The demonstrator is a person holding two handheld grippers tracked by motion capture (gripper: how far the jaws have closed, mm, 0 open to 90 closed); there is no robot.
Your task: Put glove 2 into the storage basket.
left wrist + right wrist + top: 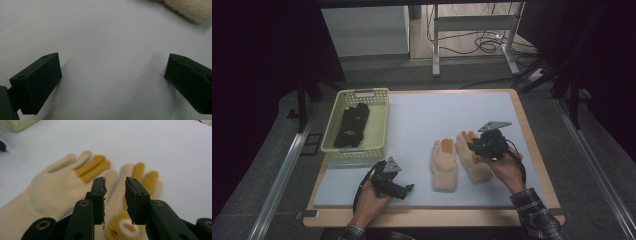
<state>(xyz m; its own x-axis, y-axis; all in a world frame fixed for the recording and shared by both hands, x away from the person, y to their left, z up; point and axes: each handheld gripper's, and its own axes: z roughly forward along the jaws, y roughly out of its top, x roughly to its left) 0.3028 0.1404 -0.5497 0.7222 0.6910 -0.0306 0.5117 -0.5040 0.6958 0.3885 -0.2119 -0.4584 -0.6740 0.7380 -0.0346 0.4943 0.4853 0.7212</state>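
Note:
Two cream knit gloves with orange fingers lie flat, side by side, on the pale mat [427, 112]: one glove [444, 162] toward the middle, the other glove [477, 170] to its right. My right gripper [473, 146] hovers over the right-hand glove. In the right gripper view its jaws [115, 185] stand a little apart with nothing between them, above that glove [141, 171], beside the other glove [55, 187]. My left gripper [408, 190] rests low near the mat's front edge, open wide [112, 75] over bare mat. A cream glove cuff [187, 8] shows at the top right there.
A pale yellow basket [380, 125] stands at the mat's back left with black gloves [352, 125] inside. The mat lies on a wooden tabletop [532, 150]. Beyond the table are a desk frame and cables on the floor.

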